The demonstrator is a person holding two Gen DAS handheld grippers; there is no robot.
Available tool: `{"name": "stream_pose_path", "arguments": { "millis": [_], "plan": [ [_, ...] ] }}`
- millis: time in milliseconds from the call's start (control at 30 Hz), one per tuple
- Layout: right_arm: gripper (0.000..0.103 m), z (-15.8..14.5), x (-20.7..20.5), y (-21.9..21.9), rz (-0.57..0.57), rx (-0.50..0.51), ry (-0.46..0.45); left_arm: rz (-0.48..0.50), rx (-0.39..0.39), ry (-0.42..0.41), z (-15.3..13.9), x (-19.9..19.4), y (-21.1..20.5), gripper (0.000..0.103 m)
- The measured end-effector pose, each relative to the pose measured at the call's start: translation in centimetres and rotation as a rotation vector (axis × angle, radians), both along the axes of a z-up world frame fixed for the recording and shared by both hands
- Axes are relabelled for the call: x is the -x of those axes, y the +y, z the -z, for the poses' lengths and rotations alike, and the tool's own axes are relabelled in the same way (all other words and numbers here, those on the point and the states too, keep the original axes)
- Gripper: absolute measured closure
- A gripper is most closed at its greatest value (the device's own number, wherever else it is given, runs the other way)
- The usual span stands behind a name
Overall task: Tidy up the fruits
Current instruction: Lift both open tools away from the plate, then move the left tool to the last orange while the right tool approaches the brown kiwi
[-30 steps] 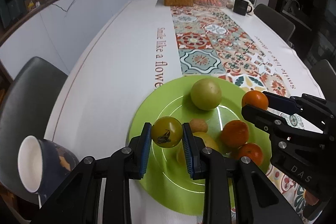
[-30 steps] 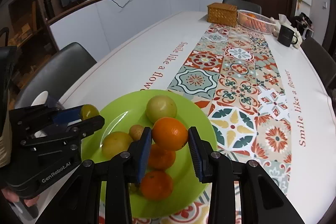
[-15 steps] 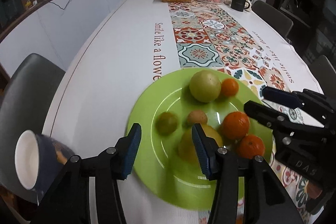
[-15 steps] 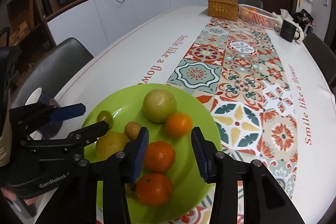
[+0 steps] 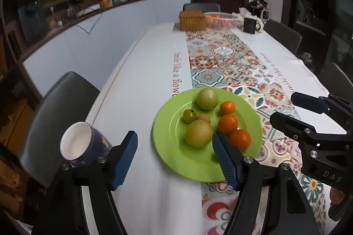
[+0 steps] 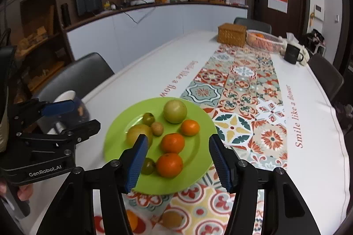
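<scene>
right wrist view: both tools [image 6: 176, 160] [image 5: 174, 155] gape empty over green plate [image 6: 114, 135] on tiled runner [image 6: 242, 89], white table [image 6: 143, 80].

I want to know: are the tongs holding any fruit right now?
No. The left tongs and right tongs are both open and empty; the fruit sits on the green plate.

Both grippers released their fruits onto the plate [image 5: 176, 160] and withdrew.

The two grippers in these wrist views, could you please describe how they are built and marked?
Both are matte black, angular frames with silver screw heads. Each finger ends in a blue ribbed pad. The left gripper carries white "GenRobot.AI" lettering on its side; the right gripper shows "DAS" in pale letters. No cables show. A bare fingertip appears beneath each body; no sleeve visible.
</scene>
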State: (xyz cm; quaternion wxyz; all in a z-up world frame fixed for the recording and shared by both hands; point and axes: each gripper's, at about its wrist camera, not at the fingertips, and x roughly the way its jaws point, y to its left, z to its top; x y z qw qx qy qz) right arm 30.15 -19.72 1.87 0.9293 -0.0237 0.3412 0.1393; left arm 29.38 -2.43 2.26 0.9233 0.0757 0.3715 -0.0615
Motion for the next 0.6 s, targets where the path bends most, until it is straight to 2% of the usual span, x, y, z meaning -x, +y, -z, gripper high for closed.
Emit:
{"name": "stream_pose_path", "arguments": {
  "millis": [67,300,600],
  "plan": [
    [0.041,-0.6,1.0,-0.2,-0.009,-0.010,-0.017,0.000,-0.003,-0.023,-0.7,1.3,-0.3,0.030],
    [0.040,-2.1,4.5,-1.0,-0.049,-0.003,-0.065,-0.005,0.013,-0.074,-2.2,5.3,-1.1,0.024],
    [0.040,-1.9,7.2,-2.1,-0.102,0.021,-0.081,-0.018,0.040,-0.068,-1.7,9.0,-2.7,0.022]
  ]
}}
